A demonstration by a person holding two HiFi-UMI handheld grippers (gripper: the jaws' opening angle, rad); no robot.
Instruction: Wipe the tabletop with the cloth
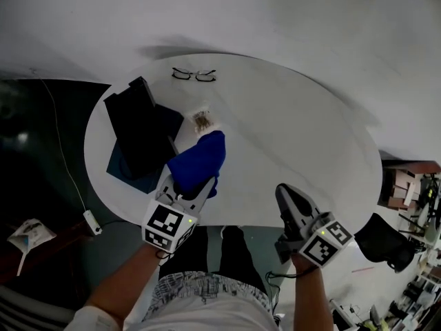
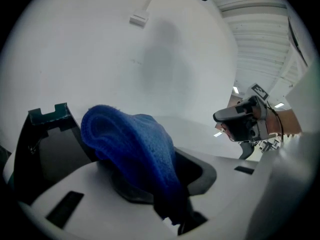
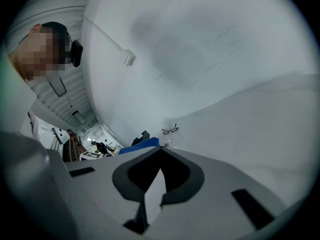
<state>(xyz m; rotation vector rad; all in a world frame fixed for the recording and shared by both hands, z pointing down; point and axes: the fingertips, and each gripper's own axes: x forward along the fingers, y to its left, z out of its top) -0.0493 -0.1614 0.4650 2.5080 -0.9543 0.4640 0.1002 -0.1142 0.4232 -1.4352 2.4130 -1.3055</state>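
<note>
Left gripper view is showing the left gripper (image 2: 165, 194) clamping its jaws on the blue cloth (image 2: 131, 136), which is bunching up above the jaws. In the head view, the cloth is sitting over the near-left part of the round white table (image 1: 296, 136). The right gripper (image 3: 159, 151) is holding its jaws together with nothing between them, hovering at the table's near edge, well apart from the cloth. Beyond the cloth, a small crumpled wrapper (image 1: 202, 121) is lying just beside it, a black folder (image 1: 138, 126) is resting to its left, and a pair of glasses (image 1: 194, 75) is lying near the far edge.
</note>
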